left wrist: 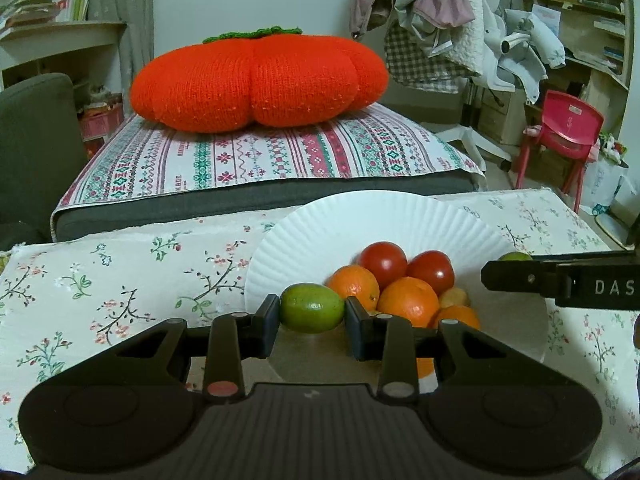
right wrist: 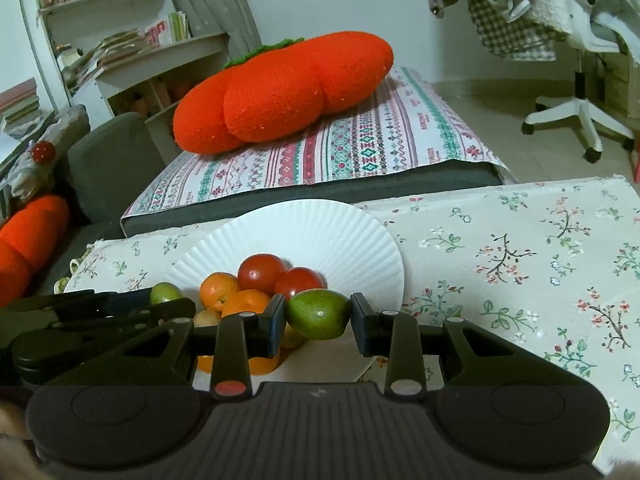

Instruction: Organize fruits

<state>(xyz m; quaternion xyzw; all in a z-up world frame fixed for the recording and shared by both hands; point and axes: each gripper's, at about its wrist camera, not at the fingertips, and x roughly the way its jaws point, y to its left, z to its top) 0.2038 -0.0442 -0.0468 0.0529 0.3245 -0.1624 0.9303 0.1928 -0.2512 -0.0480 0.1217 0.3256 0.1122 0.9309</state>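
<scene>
We have the left claw [left wrist: 312,314] clenched on one lime [left wrist: 312,309] and the right claw [right wrist: 318,318] on another lime [right wrist: 319,314], poised over the paper plate [left wrist: 360,216] to join the piled oranges [left wrist: 408,300] and tomatoes [left wrist: 382,258].

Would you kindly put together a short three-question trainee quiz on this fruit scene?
1. True or false: the left gripper is empty.
2. Which fruit colours lie piled on the white paper plate? A) red and orange B) purple and blue C) only yellow
3. Fill in: the right gripper holds a ____ fruit between its pads.

Key
1. False: its pads press on a green lime.
2. A: two red tomatoes and several oranges.
3. green
</scene>
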